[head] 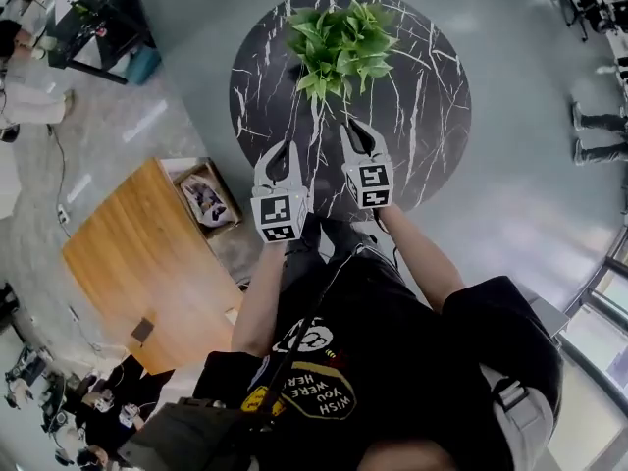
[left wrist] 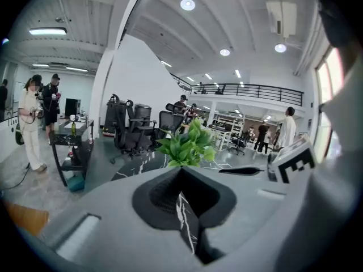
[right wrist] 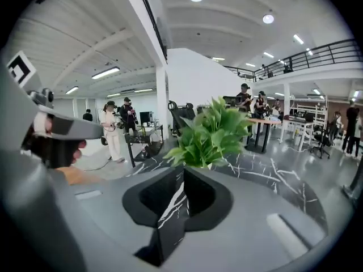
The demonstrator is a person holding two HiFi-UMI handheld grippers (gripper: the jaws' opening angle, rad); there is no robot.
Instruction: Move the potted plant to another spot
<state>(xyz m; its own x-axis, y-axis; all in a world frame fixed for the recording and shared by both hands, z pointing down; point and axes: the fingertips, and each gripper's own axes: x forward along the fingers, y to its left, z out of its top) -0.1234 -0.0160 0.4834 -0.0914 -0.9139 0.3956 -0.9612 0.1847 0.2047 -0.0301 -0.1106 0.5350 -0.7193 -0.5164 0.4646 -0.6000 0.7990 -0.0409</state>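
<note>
The potted plant point(head: 340, 42), a bushy green one, stands at the far side of a round black marble table point(head: 422, 106). Both grippers hover side by side over the table's near edge, short of the plant and apart from it. My left gripper point(head: 292, 147) has its jaws drawn together with nothing between them. My right gripper point(head: 351, 126) is likewise shut and empty. In the left gripper view the plant point(left wrist: 187, 146) rises just beyond the jaw tips point(left wrist: 182, 169). The right gripper view shows the plant point(right wrist: 210, 132) straight ahead past its tips point(right wrist: 184, 169). The pot itself is hidden.
A wooden table point(head: 147, 253) stands to the left, with an open box point(head: 206, 202) at its corner. Office chairs point(left wrist: 133, 129) and a black cart point(left wrist: 71, 152) lie beyond the marble table. People point(left wrist: 31, 123) stand at the left, and another's legs point(head: 599, 121) show at the right.
</note>
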